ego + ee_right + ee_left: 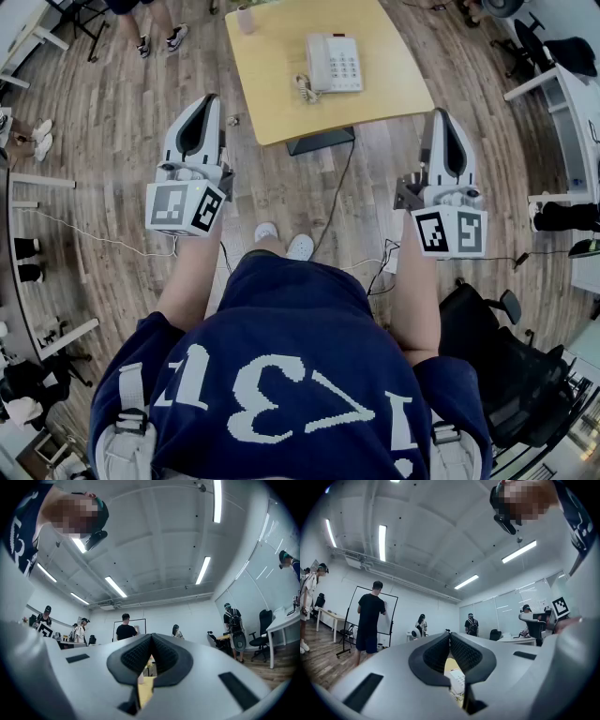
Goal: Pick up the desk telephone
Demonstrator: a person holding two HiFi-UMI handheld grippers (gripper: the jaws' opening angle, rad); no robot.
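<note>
Both left tool and right tool closed, empty, short of white plastic desk telephone; we fear its coiled white cord snagging.

desk: light yellow wooden square desk, on a dark base showing under its near edge
desk, middle-right: white push-button desk telephone, lying flat, handset on its cradle at the left side
desk, beside phone: coiled white handset cord, touching the phone's left near corner
desk, far left corner: small pale upright container, well apart from the phone, kind unclear
floor: brown wood-plank floor
floor, on it: thin black cable trailing away from the dark base
</note>
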